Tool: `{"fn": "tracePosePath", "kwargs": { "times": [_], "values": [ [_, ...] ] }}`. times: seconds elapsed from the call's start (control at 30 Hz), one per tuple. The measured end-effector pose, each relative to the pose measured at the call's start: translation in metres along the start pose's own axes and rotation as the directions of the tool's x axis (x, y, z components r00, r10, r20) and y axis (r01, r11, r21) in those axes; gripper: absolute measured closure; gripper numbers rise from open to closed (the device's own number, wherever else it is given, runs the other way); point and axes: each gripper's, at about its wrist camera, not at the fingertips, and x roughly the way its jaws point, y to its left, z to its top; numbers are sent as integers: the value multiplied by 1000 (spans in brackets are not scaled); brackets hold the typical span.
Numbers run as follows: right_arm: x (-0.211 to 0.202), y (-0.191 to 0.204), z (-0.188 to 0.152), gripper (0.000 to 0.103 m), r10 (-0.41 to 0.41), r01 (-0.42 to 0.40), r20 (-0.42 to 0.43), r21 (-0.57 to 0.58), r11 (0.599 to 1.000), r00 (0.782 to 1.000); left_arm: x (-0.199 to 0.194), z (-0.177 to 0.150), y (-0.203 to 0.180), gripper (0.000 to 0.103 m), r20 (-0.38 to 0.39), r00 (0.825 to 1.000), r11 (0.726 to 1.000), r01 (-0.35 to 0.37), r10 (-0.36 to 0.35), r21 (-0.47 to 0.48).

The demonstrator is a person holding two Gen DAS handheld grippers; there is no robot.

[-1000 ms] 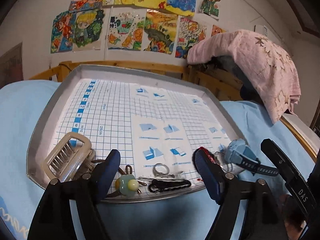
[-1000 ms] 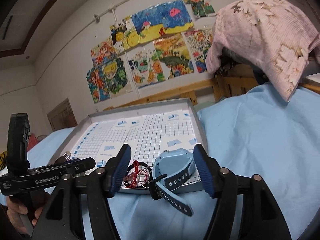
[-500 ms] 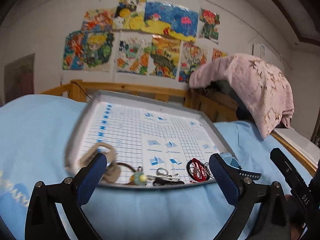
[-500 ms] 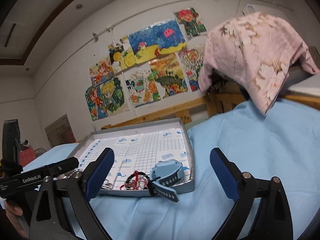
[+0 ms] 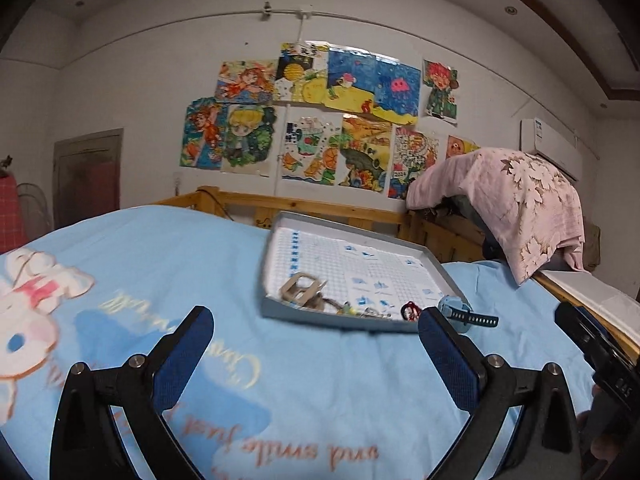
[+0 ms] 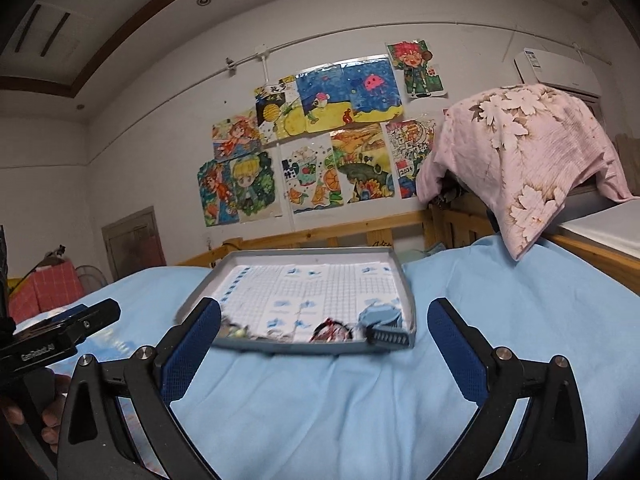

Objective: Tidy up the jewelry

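A grey tray (image 5: 276, 232) with a gridded white liner lies on the blue bedsheet; it also shows in the right wrist view (image 6: 404, 280). Along its near edge lie a beige hair clip (image 5: 301, 286), small rings and a dark hair tie (image 5: 366, 312), a red bracelet (image 5: 410, 310) and a blue watch (image 5: 454, 306) whose strap hangs over the rim. The watch (image 6: 380, 318) and red bracelet (image 6: 330, 328) show in the right wrist view too. My left gripper (image 5: 316, 356) is open and empty, well short of the tray. My right gripper (image 6: 324, 344) is open and empty, just before the tray's near rim.
A wooden bed rail (image 5: 320, 208) runs behind the tray. A pink floral cloth (image 5: 516, 196) drapes over something at the right. The blue sheet (image 5: 160, 264) with a cartoon print spreads left of the tray. Drawings hang on the wall (image 6: 320, 140).
Both grippers have pulled back and away from the tray and opened wider. The watch that sat between the right fingers now lies at the tray's corner.
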Motion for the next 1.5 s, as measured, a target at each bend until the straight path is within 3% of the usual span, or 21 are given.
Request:
{"fn": "tracePosePath", "kwargs": {
  "times": [0.2,0.43,1.5],
  "values": [
    [-46,22,-4,2,3,-3,-8,-35,999,1000,-39,-13,15,0,11,1000,1000,-19,19,7],
    [-69,37,-14,2,-8,7,-15,-71,997,1000,-53,-25,27,0,9,1000,1000,-29,29,-10],
    [-54,38,-22,2,5,-9,-51,-69,998,999,-49,-33,26,0,5,1000,1000,-23,23,9]
  ]
}}
